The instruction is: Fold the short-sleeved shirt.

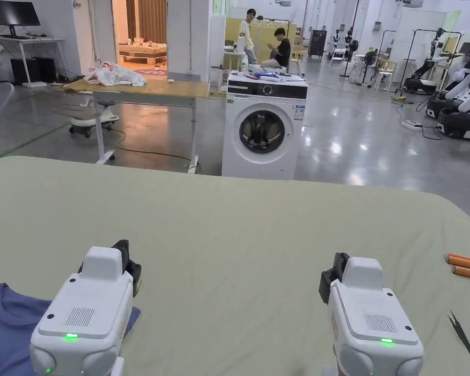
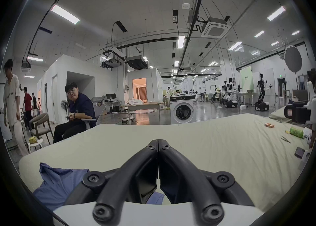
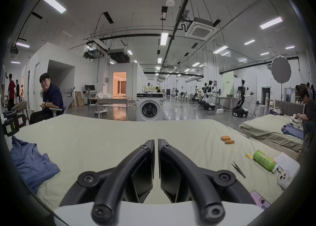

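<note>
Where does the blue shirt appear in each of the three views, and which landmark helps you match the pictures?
Head view: the blue shirt lies at the bottom left corner, partly behind the left tool.
Left gripper view: lower left, crumpled beside that tool's shut jaws.
Right gripper view: far left edge of the bed.
Shared landmark: the washing machine beyond the bed's far edge.

- The shirt [image 1: 6,325] lies on the bed [image 1: 229,230], left of and partly under the left claw [image 1: 126,259].
- The right claw [image 1: 334,274] hangs over bare bed.
- The batteries [image 1: 461,267] and tweezers [image 1: 461,335] lie right of it.
- The washing machine [image 1: 263,129] stands beyond both claws.
</note>
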A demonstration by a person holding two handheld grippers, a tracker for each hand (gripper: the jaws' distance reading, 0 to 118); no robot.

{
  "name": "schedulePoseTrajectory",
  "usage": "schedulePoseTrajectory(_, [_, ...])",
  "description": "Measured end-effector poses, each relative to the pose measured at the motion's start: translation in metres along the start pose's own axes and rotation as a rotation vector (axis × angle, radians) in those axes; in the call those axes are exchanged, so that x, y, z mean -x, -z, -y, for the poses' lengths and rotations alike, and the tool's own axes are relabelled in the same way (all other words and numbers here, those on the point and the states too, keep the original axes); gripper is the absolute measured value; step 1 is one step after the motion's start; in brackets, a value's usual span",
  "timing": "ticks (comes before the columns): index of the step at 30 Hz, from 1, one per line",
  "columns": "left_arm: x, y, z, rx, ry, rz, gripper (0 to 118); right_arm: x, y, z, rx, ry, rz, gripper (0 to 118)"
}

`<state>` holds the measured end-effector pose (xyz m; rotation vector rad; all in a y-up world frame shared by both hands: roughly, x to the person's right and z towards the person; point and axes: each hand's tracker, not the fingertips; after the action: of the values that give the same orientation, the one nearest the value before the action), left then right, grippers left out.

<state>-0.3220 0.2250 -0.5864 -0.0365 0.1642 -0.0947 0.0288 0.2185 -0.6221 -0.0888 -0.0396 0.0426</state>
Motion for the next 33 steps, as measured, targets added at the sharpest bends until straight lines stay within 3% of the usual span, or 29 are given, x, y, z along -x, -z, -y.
schedulePoseTrajectory(7, [0.001, 0.005, -0.001, 0.042, 0.019, 0.003, 0, -0.001, 0.006, 0.001, 0.05, -0.036, -0.011, 4])
schedulePoseTrajectory(9, [0.009, 0.005, -0.002, 0.044, -0.074, 0.009, 0, -0.009, 0.005, -0.001, 0.047, 0.092, -0.01, 4])
schedulePoseTrajectory(11, [0.024, 0.006, -0.004, 0.038, -0.268, 0.019, 0, -0.018, 0.004, -0.005, 0.039, 0.253, -0.002, 4])
schedulePoseTrajectory(13, [0.043, 0.007, -0.003, 0.026, -0.55, 0.04, 0, -0.026, 0.003, -0.005, 0.029, 0.432, -0.011, 3])
schedulePoseTrajectory(15, [0.053, 0.01, 0.001, 0.025, -0.724, 0.058, 0, -0.029, 0.003, -0.007, 0.02, 0.501, -0.013, 3])
schedulePoseTrajectory(16, [0.051, 0.01, -0.002, 0.024, -0.657, 0.064, 0, -0.026, 0.003, -0.01, 0.015, 0.44, -0.014, 3])
schedulePoseTrajectory(17, [0.043, 0.008, -0.007, 0.03, -0.521, 0.06, 0, -0.021, 0.004, -0.015, 0.005, 0.33, -0.026, 3])
schedulePoseTrajectory(20, [0.001, 0.003, -0.015, 0.03, 0.169, 0.059, 0, 0.008, 0.005, -0.023, -0.028, -0.256, -0.111, 3])
schedulePoseTrajectory(22, [-0.024, 0.001, -0.005, 0.028, 0.617, 0.043, 0, 0.029, 0.004, -0.015, -0.069, -0.749, -0.104, 4])
schedulePoseTrajectory(24, [-0.032, 0.002, 0.011, 0.017, 0.941, 0.044, 0, 0.038, 0.002, 0.002, -0.127, -1.093, -0.107, 3])
schedulePoseTrajectory(25, [-0.032, 0.003, 0.02, 0.007, 1.068, 0.045, 0, 0.038, 0.001, 0.008, -0.156, -1.204, -0.098, 3])
schedulePoseTrajectory(26, [-0.032, 0.003, 0.025, 0.001, 1.137, 0.047, 0, 0.037, 0.001, 0.01, -0.162, -1.246, -0.106, 3])
schedulePoseTrajectory(29, [-0.023, 0.008, 0.033, -0.005, 1.168, 0.054, 0, 0.032, 0.001, 0.009, -0.117, -1.169, -0.114, 3])
schedulePoseTrajectory(31, [-0.021, 0.01, 0.026, 0.015, 1.044, 0.041, 0, 0.028, 0.0, 0.004, -0.09, -1.038, -0.083, 3])
schedulePoseTrajectory(33, [-0.022, 0.0, 0.005, 0.041, 0.78, 0.018, 0, 0.024, 0.0, -0.004, -0.04, -0.808, -0.078, 3])
